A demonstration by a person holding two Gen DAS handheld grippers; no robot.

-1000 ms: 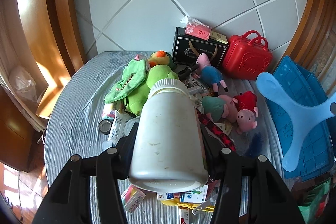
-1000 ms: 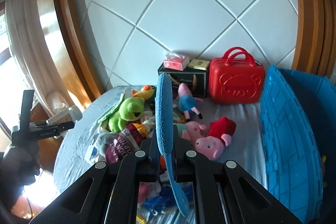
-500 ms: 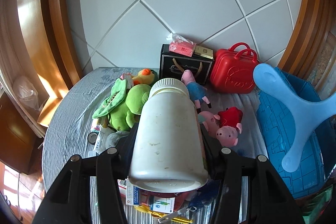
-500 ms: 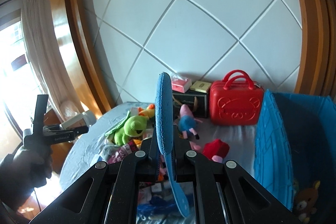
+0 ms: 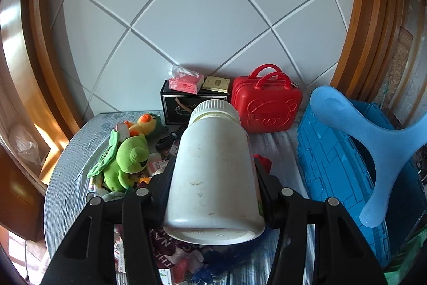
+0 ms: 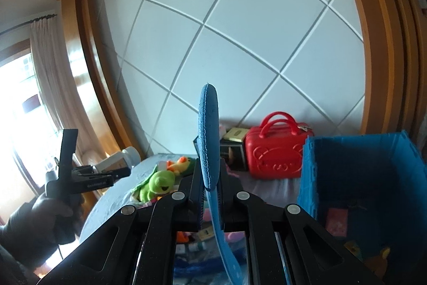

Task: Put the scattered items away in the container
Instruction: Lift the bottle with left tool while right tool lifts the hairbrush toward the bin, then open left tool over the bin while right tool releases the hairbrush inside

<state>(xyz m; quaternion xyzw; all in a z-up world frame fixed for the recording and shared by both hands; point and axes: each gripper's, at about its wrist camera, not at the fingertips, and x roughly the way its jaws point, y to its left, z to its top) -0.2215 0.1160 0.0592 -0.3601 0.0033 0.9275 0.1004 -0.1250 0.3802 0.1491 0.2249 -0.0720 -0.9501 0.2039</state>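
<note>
- Two items are up at once: left gripper (image 5: 213,178) has its jaws clamped on a white jar (image 5: 213,164), cap pointing fwd; right gripper (image 6: 210,194) has its jaws pressed together on a blue three-armed flyer (image 6: 209,140), held edge-on.
- Container = blue crate (image 6: 309,172), at the right of the table (image 5: 69,164), just beside the red case (image 5: 267,108). It already holds a few bits, incl. a pink pack (image 6: 336,222).
- Step in hand, as I read it: carry both over the rim, then drop.
- Flyer first, probably — it's nearer the opening. Bring it clear above the near wall before letting go; its long lower arm could catch the rim.
- Jar: rigid & heavy-looking, so lower it inside before opening the jaws; don't drop it from height onto what's already in there.
- Keep the two grippers apart over the crate; the flyer's arms (image 5: 373,151) spread wide w/ the jar close by.
- Left on the table: green frog plush (image 5: 128,162), duck plush (image 5: 145,123), small boxes etc.
</note>
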